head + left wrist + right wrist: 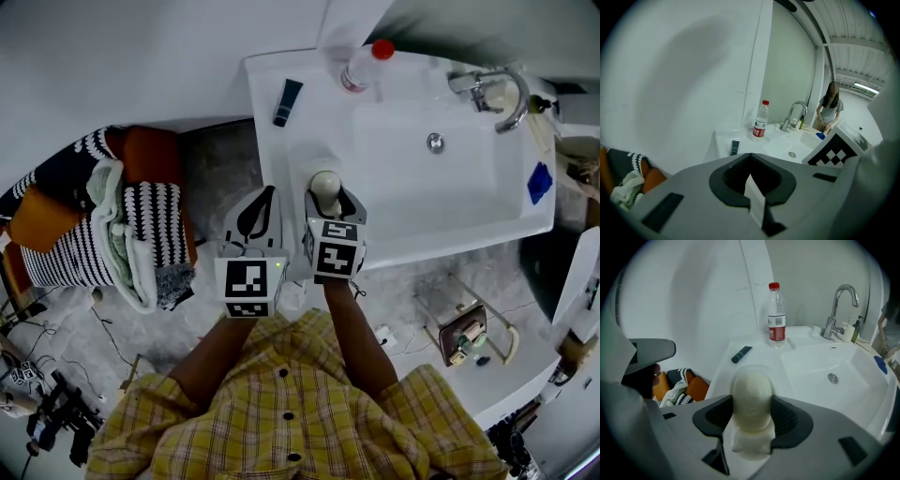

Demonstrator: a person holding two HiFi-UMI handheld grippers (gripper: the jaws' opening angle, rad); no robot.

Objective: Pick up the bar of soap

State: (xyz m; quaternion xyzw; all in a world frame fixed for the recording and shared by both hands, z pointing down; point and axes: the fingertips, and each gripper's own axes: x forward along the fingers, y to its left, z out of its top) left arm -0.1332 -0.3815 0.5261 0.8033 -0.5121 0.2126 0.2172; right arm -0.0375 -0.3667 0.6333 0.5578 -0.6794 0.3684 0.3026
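Observation:
The bar of soap is a cream oval, and my right gripper is shut on it, dark pads pressing both its sides. In the right gripper view the soap fills the gap between the jaws of the right gripper, just over the round soap recess on the sink's left ledge. I cannot tell if the soap touches the ledge. My left gripper hangs beside it at the sink's left edge. The left gripper is shut, its jaws meeting with nothing between them.
On the white sink, a red-capped water bottle and a dark tube lie on the back ledge. The faucet is at the far right, a blue item beyond it. Striped laundry is piled left of the sink.

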